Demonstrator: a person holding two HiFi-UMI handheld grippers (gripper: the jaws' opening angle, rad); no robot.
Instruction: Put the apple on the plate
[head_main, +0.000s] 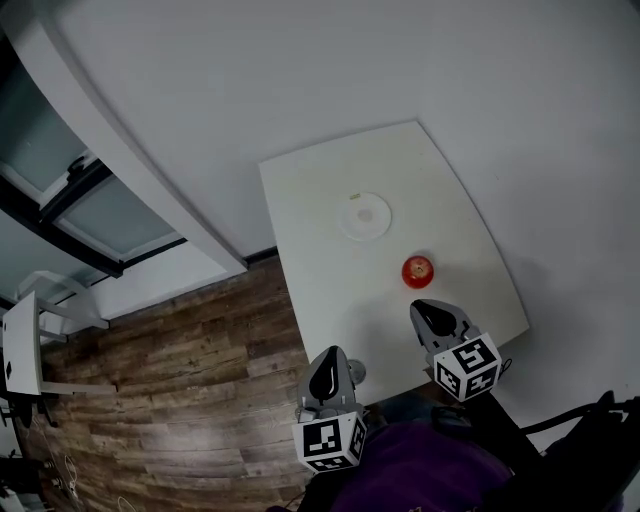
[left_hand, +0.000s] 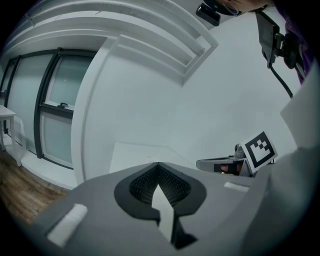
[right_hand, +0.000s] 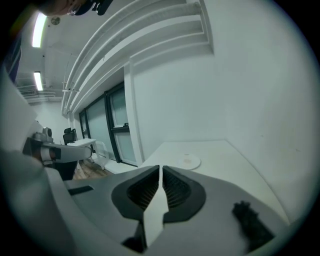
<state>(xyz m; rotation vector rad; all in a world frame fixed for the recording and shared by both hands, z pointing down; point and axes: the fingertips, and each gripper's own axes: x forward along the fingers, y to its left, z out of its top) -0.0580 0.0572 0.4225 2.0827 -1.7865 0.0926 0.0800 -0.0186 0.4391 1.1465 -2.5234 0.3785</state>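
Note:
A red apple (head_main: 418, 270) lies on the white table (head_main: 320, 200), towards its near right part. A small white plate (head_main: 364, 216) sits farther back, near the table's middle; the same plate (right_hand: 189, 161) shows just beyond my right jaws. My right gripper (head_main: 420, 306) hovers over the near edge, a short way in front of the apple, shut with nothing in it. The apple is hidden behind its jaws in the right gripper view (right_hand: 160, 167). My left gripper (head_main: 333, 352) is at the near left corner, also shut and empty (left_hand: 157, 164).
The table stands against a white wall (head_main: 300, 80). To its left are a wooden floor (head_main: 180, 380), tall windows (head_main: 90, 200) and a white desk (head_main: 20, 350). My right gripper's marker cube (left_hand: 260, 149) shows in the left gripper view.

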